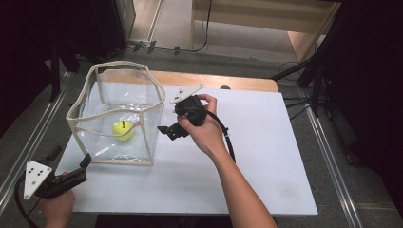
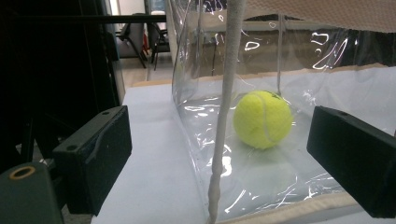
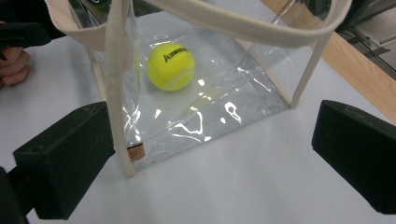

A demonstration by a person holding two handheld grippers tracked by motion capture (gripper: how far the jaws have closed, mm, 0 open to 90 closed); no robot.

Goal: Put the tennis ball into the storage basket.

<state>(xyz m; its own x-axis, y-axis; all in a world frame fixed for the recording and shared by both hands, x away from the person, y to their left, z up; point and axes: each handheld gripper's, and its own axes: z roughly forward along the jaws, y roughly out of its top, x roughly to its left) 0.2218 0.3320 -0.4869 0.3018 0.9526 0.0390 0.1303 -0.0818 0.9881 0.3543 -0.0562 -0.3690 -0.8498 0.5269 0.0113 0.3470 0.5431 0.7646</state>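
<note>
One tennis ball inside one clear bag, two open tools beside it

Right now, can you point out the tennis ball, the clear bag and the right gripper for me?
tennis ball (image 3: 170, 66): right gripper view, on its yellow felt beside the printed name.
clear bag (image 1: 110, 64): high view, on the far cream rim.
right gripper (image 1: 166, 132): high view, midway between its fingertips.
</note>
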